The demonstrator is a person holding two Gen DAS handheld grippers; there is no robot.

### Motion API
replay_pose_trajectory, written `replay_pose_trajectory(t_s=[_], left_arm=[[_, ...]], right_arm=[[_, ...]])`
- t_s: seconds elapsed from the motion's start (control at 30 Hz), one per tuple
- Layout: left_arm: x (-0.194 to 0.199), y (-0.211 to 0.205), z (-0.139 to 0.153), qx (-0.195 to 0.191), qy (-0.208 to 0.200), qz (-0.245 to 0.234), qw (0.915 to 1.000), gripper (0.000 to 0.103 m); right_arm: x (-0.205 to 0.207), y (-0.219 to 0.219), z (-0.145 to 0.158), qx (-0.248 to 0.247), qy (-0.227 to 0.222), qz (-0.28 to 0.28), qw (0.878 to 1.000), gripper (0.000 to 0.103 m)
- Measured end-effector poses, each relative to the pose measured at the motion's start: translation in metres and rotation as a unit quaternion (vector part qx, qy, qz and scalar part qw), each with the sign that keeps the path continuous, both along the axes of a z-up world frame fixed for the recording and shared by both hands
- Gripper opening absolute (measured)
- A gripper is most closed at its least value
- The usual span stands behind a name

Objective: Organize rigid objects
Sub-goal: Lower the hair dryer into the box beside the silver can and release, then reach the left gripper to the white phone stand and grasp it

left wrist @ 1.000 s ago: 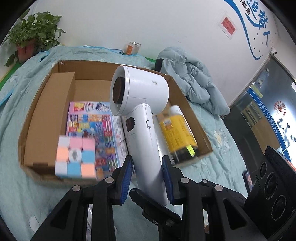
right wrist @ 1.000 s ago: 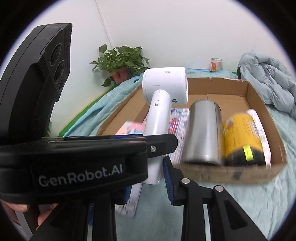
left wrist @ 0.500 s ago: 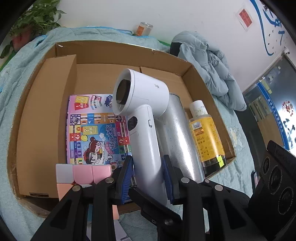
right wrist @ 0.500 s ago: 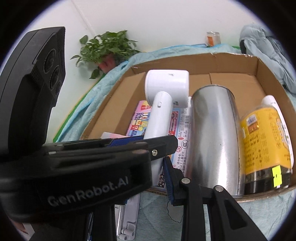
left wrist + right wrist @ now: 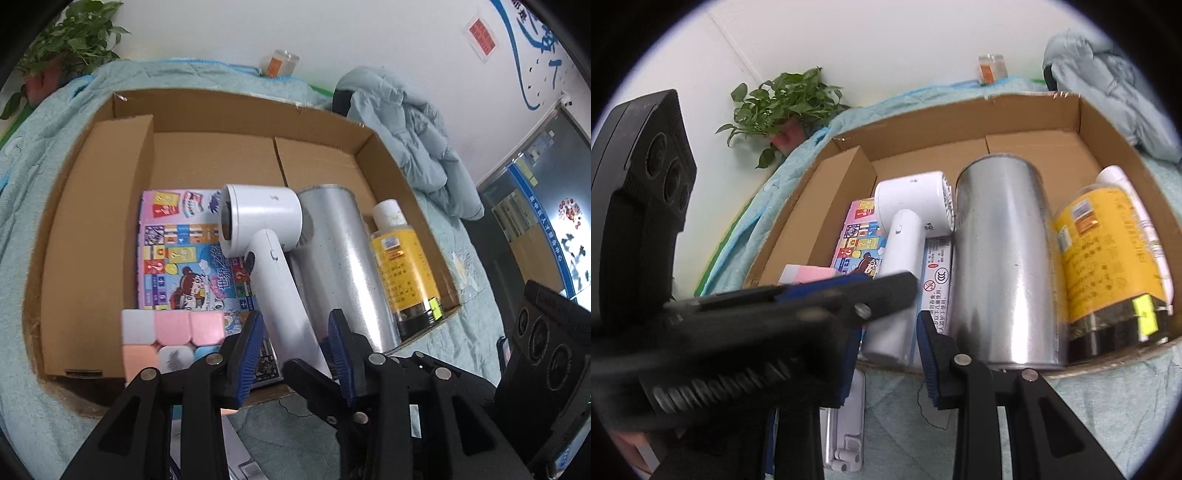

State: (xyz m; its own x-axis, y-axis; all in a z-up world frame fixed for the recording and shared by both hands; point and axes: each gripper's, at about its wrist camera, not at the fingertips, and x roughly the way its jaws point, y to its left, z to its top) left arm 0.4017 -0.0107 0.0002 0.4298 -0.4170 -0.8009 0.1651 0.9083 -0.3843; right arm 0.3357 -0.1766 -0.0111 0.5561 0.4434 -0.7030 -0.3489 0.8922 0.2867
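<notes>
I have the left gripper (image 5: 295, 343) over the box's (image 5: 96, 229) near wall, fingers (image 5: 249, 343) just opened a little, the white dryer's (image 5: 273, 258) handle between them with a thin gap on each side. The right gripper (image 5: 886, 332) comes in from the side; whether its narrow fingers (image 5: 929, 350) press the handle I cannot tell. The dryer lies in the box on a colourful board (image 5: 177, 254), head against a steel can (image 5: 340, 269); a yellow bottle (image 5: 402, 266) lies beyond. A pastel cube (image 5: 166, 339) crowds the near-left corner. The box's far half is bare cardboard. A jacket (image 5: 413, 136) and plant (image 5: 70, 33) sit on the bed (image 5: 37, 125).
</notes>
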Motion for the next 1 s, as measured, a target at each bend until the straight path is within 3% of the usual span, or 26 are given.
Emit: replay_pose_trajectory(t_s=[0.03, 0.07, 0.1, 0.13, 0.17, 0.2, 0.27, 0.4, 0.5, 0.6, 0.7, 0.8, 0.87, 0.97, 1.0], left_arm=[[-0.007, 0.004, 0.006, -0.002, -0.013, 0.003, 0.9999, 0.045], [-0.015, 0.008, 0.012, 0.000, -0.029, 0.008, 0.9996, 0.050], [-0.023, 0.012, 0.020, 0.008, -0.050, 0.018, 0.9986, 0.064], [-0.032, 0.016, 0.027, 0.021, -0.075, 0.034, 0.9964, 0.084], [-0.044, 0.020, 0.036, 0.038, -0.104, 0.055, 0.9924, 0.094], [-0.057, 0.024, 0.045, 0.052, -0.136, 0.076, 0.9864, 0.102], [-0.079, 0.029, 0.054, 0.068, -0.175, 0.090, 0.9781, 0.103], [-0.101, 0.039, 0.054, 0.079, -0.165, 0.107, 0.9773, 0.102], [-0.126, 0.048, 0.061, 0.084, -0.181, 0.128, 0.9715, 0.102], [-0.154, 0.057, 0.086, 0.099, -0.212, 0.130, 0.9635, 0.102], [-0.179, 0.065, 0.128, 0.140, -0.245, 0.113, 0.9528, 0.103], [-0.194, 0.069, 0.146, 0.181, -0.238, 0.112, 0.9478, 0.103], [-0.202, 0.072, 0.141, 0.169, -0.224, 0.115, 0.9529, 0.103], [-0.211, 0.073, 0.114, 0.130, -0.178, 0.117, 0.9682, 0.103], [-0.213, 0.072, 0.105, 0.122, -0.166, 0.119, 0.9713, 0.102]], right_arm=[[-0.005, -0.002, 0.001, -0.005, -0.009, 0.000, 1.000, 0.039], [-0.011, -0.003, 0.003, -0.011, -0.022, -0.002, 1.000, 0.053], [-0.020, -0.006, 0.007, -0.017, -0.047, -0.007, 0.999, 0.071], [-0.029, -0.009, 0.009, -0.019, -0.070, -0.009, 0.997, 0.082], [-0.036, -0.012, 0.011, -0.022, -0.088, -0.013, 0.996, 0.092], [-0.046, -0.015, 0.012, -0.031, -0.108, -0.016, 0.994, 0.093], [-0.058, -0.017, 0.011, -0.051, -0.118, -0.014, 0.992, 0.093], [-0.073, -0.026, 0.008, -0.056, -0.112, -0.023, 0.992, 0.093], [-0.083, -0.028, 0.009, -0.054, -0.106, -0.015, 0.993, 0.093], [-0.094, -0.026, 0.012, -0.055, -0.109, -0.006, 0.992, 0.093], [-0.110, -0.025, 0.022, -0.045, -0.118, 0.012, 0.992, 0.093], [-0.131, -0.022, 0.030, -0.032, -0.132, 0.037, 0.990, 0.093], [-0.138, -0.021, 0.030, -0.025, -0.139, 0.045, 0.989, 0.093], [-0.133, -0.022, 0.025, -0.004, -0.120, 0.044, 0.992, 0.092], [-0.129, -0.023, 0.025, 0.000, -0.117, 0.041, 0.992, 0.088]])
